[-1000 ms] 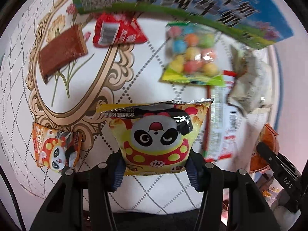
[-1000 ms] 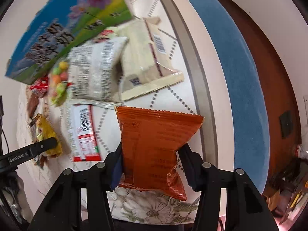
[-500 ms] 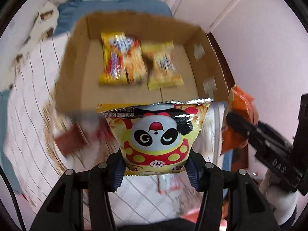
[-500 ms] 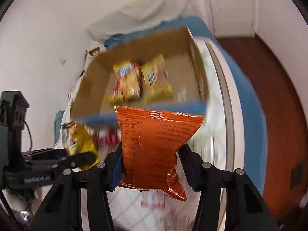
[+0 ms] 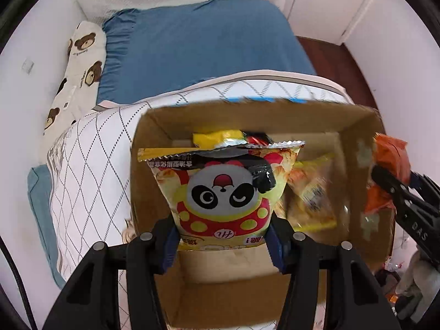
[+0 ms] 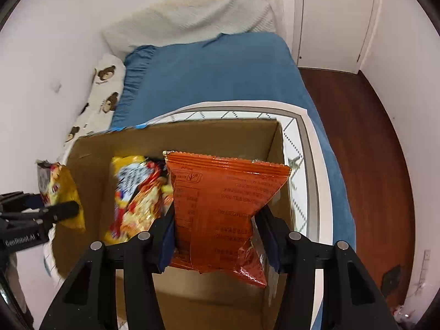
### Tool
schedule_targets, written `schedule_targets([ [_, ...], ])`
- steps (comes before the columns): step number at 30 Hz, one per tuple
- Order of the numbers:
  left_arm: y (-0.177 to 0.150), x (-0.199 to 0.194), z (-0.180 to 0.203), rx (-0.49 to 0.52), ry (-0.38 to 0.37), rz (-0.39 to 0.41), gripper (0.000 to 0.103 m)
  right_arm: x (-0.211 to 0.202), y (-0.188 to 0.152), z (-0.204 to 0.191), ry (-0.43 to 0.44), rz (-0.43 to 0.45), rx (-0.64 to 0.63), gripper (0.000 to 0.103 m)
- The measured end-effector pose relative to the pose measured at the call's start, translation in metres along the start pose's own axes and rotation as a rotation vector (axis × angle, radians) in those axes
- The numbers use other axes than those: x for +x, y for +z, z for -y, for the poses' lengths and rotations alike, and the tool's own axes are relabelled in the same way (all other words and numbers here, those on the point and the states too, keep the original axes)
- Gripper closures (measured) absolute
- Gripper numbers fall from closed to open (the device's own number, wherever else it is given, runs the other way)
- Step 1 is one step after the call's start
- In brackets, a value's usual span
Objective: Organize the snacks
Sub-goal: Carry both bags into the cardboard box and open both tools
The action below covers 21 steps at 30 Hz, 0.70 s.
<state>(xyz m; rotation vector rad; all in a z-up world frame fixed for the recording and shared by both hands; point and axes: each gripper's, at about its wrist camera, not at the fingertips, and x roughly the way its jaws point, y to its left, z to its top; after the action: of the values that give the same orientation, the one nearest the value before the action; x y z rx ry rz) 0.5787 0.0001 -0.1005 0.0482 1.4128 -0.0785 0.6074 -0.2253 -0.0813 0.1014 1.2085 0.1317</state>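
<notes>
My left gripper (image 5: 222,243) is shut on a yellow panda snack bag (image 5: 222,189) and holds it over the open cardboard box (image 5: 236,297). My right gripper (image 6: 218,243) is shut on an orange snack bag (image 6: 220,209) and holds it over the same box (image 6: 192,134), toward its right side. Yellow snack packs (image 5: 310,192) lie inside the box; they also show in the right wrist view (image 6: 137,195). The right gripper with its orange bag (image 5: 390,165) shows at the right edge of the left wrist view. The left gripper with the panda bag (image 6: 59,192) shows at the left of the right wrist view.
The box stands on a white quilted mat (image 5: 90,165) on a bed with a blue sheet (image 5: 203,46). A bear-print pillow (image 5: 82,66) lies at the left by the wall. Dark wooden floor (image 6: 368,137) and a white door (image 6: 332,19) are at the right.
Both grippers have carried their bags from the snack pile on the mat to above the open box. The box now fills the lower views, much closer than half a second ago.
</notes>
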Motion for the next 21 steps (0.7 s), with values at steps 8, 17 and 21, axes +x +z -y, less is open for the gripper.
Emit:
schedule_targets([
  [8,0.027,0.034,-0.016,-0.072,-0.001,-0.053,0.012,0.030,0.014,0.011,-0.043,-0.056,0.037,0.002],
  [17,0.007,0.024,-0.008,-0.068,-0.011,-0.005,0.012,0.028,0.002,0.012,-0.051,-0.058,0.037,0.002],
  [21,-0.010,0.014,-0.004,-0.078,-0.011,0.038,0.012,0.016,-0.013,0.009,-0.070,-0.039,0.027,0.002],
])
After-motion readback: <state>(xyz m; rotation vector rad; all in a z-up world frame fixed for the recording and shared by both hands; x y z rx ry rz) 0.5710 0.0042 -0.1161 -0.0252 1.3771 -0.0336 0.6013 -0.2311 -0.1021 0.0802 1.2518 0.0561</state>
